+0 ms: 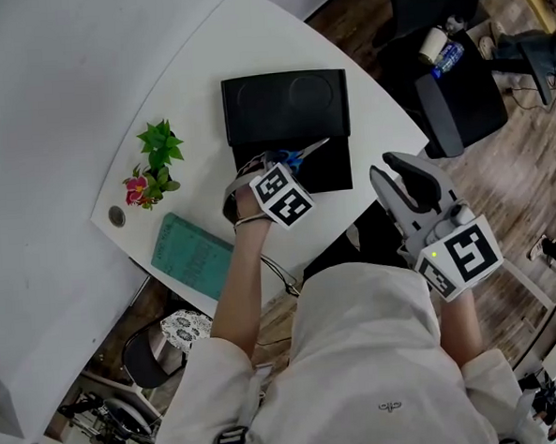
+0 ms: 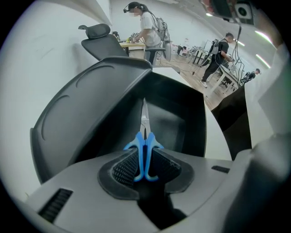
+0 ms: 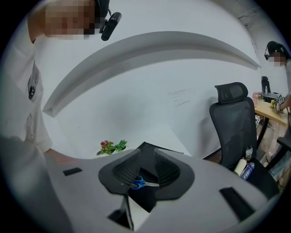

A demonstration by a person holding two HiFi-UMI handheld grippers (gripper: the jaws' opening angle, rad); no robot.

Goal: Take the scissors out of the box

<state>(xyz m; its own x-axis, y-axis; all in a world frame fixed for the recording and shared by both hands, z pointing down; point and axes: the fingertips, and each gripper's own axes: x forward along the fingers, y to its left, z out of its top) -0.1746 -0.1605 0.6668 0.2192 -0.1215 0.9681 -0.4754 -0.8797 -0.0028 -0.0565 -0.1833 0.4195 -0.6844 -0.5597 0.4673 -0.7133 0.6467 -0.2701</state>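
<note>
Scissors (image 1: 299, 154) sit over the open tray of the black box (image 1: 336, 171), blue handles toward us and blades pointing right across the tray. We can't tell whether they touch the bottom or are already lifted a little. The left gripper (image 2: 145, 159) is closed on the handles: its own view shows the blue loops pinched edge-on between both ribbed pads, with the blades running straight ahead over the box interior. We think the handle end is gripped because it's the thick part and it keeps the blades away from the pads. The lid (image 1: 285, 103) is folded back flat on the far side, so the way up and out is free. We'd call this the lift-out step: grasp made, scissors not yet clear of the box. The right gripper (image 3: 146, 159) hangs off the table edge on our right, its jaws a modest gap apart and empty. Through that gap we see the scissors only in the distance, so we read it as parked out of the way. The white table (image 1: 202, 61) also holds a small flowering plant (image 1: 154, 166) and a teal book (image 1: 193, 252) on the left, well apart from the box and no obstacle.
</note>
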